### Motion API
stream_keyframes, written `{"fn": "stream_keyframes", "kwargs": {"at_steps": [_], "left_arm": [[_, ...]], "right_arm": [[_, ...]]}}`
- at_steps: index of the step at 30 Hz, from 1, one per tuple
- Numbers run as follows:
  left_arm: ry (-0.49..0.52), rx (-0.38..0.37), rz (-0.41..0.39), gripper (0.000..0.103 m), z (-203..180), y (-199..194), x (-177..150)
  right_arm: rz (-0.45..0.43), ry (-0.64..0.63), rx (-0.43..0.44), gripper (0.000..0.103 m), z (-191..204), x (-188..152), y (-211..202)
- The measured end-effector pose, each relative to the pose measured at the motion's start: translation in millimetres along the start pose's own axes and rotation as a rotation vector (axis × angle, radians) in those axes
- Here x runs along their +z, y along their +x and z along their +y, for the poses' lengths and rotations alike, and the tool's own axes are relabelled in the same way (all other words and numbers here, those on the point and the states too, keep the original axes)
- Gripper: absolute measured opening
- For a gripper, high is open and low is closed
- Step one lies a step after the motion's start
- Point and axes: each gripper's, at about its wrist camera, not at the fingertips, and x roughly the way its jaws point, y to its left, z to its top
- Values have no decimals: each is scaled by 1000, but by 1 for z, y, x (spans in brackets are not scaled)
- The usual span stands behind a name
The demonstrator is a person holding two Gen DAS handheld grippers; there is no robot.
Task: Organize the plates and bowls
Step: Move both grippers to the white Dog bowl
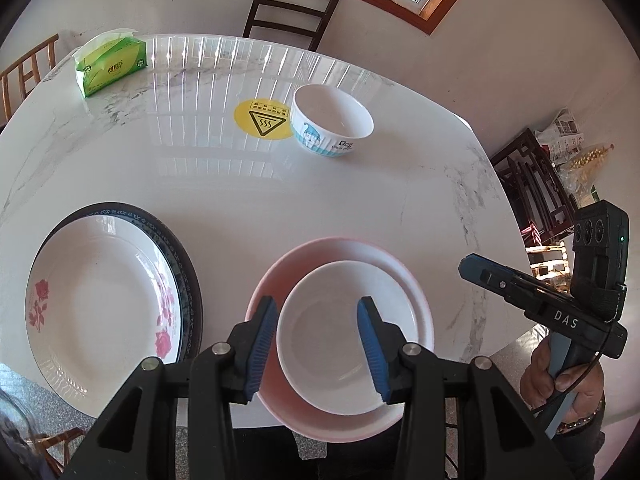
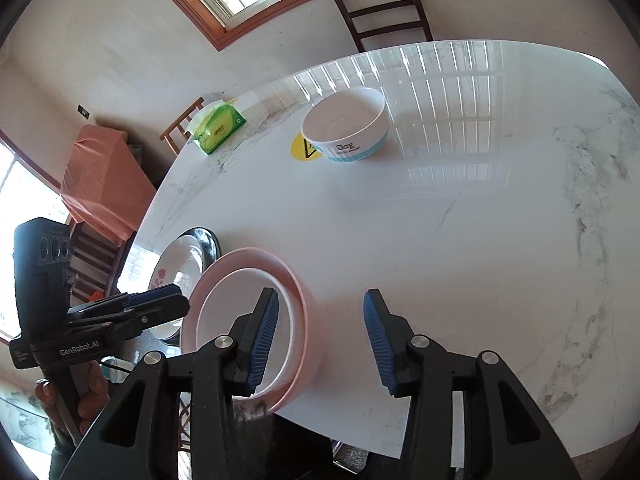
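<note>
Both my claws hang released, gripping nothing: left claw point(image 1: 318, 344) over the white bowl point(image 1: 332, 344), already nested in the pink bowl point(image 1: 416, 284) at the worktop's point(image 1: 320, 200) near edge. Left, two plates point(image 1: 100, 304) stacked. Farther off, the cartoon bowl point(image 1: 332, 126) waits alone, path clear; right claw point(image 2: 320, 340) free. Tissue pack point(image 1: 112, 62) beyond.
</note>
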Motion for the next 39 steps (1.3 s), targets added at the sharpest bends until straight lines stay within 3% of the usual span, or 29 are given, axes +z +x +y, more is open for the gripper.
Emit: {"fn": "stream_keyframes", "kwargs": {"at_steps": [7,17,25,32,39], "left_arm": [[24,-9,-39,43,2,17,32],[152,-6,-136,43,1,49,105],[120,-96,-94,43,11,96,158],[70,-111,-57,43,16,128,180],[56,-81,-45,43,17,142,190]], "right_arm": [[-19,18,-62,43,-34,20,16],[-14,86,7,43,-58,67,50],[-25,98,24,43,-60,117,78],[-14,89,7,44,-56,147,104],[6,81,5,44,-52,156,122]]}}
